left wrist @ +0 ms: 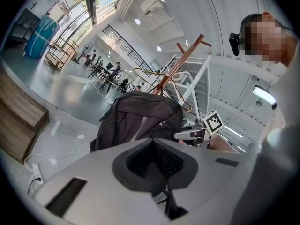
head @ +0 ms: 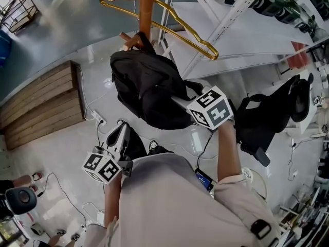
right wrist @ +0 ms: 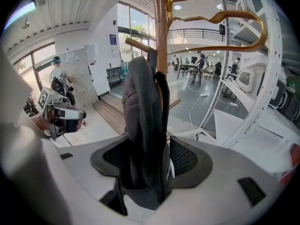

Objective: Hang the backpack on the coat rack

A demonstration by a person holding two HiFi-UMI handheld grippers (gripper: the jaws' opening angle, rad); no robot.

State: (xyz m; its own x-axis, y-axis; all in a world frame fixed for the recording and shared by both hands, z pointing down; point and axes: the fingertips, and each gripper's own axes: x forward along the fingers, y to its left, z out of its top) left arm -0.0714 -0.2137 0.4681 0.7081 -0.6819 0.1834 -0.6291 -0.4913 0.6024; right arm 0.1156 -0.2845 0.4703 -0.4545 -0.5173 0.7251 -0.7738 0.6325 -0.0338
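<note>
A black backpack [head: 146,86] hangs by its top against the wooden coat rack pole [head: 146,9], near a peg. My right gripper [head: 181,102] reaches in from the right and is shut on the backpack's side; in the right gripper view the backpack [right wrist: 143,107] and its strap fill the gap between the jaws of that gripper [right wrist: 150,172], with the pole [right wrist: 161,27] just behind. My left gripper [head: 121,134] hangs lower, below the bag and apart from it, shut with nothing in it. In the left gripper view the backpack [left wrist: 136,118] is ahead of that gripper [left wrist: 157,165].
A gold wire hanger [head: 180,27] hangs on the rack above the bag. A white shelf frame [head: 226,24] stands close behind to the right. Another black bag [head: 267,117] hangs at the right. A wooden platform [head: 41,104] and floor cables [head: 97,118] lie to the left.
</note>
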